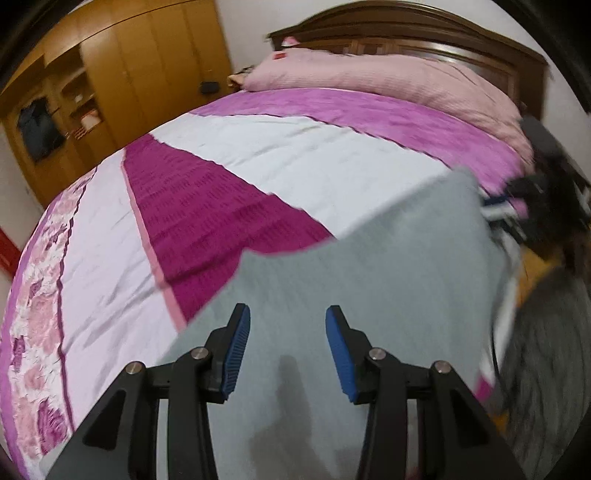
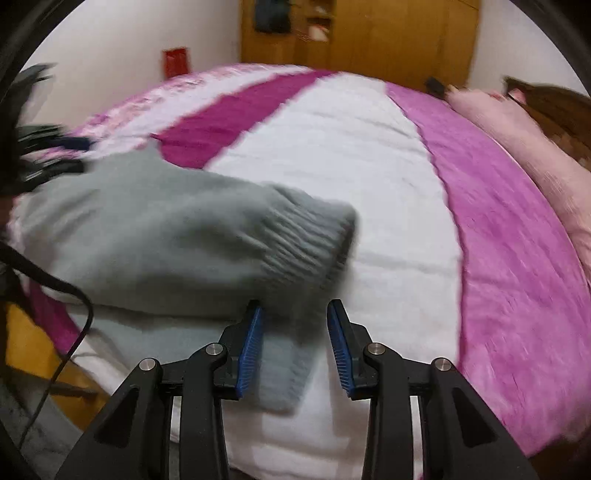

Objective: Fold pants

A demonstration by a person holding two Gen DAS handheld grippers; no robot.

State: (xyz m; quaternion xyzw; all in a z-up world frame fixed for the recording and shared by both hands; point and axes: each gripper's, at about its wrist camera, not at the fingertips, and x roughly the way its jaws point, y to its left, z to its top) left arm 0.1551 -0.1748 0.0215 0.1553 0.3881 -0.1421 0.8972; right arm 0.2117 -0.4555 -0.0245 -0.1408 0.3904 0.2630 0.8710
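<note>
Above grey pants (image 2: 155,229): right hand-held gripper (image 2: 295,332) angled down, jaws apart.

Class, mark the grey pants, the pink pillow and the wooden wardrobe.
grey pants (image 2: 155,236), right wrist view, on the folded-over leg.
pink pillow (image 1: 388,85), left wrist view, on its top face.
wooden wardrobe (image 1: 147,66), left wrist view, on a closed door.

pink-striped bedspread (image 1: 295,155); pink pillow (image 1: 388,81) by dark headboard (image 1: 406,33); wooden wardrobe (image 1: 122,66) beyond.

A bedroom in a home. Big bed (image 1: 258,155) mid-frame, pink pillow (image 1: 388,85) on top. Wooden wardrobe (image 1: 122,66) upper left.
</note>
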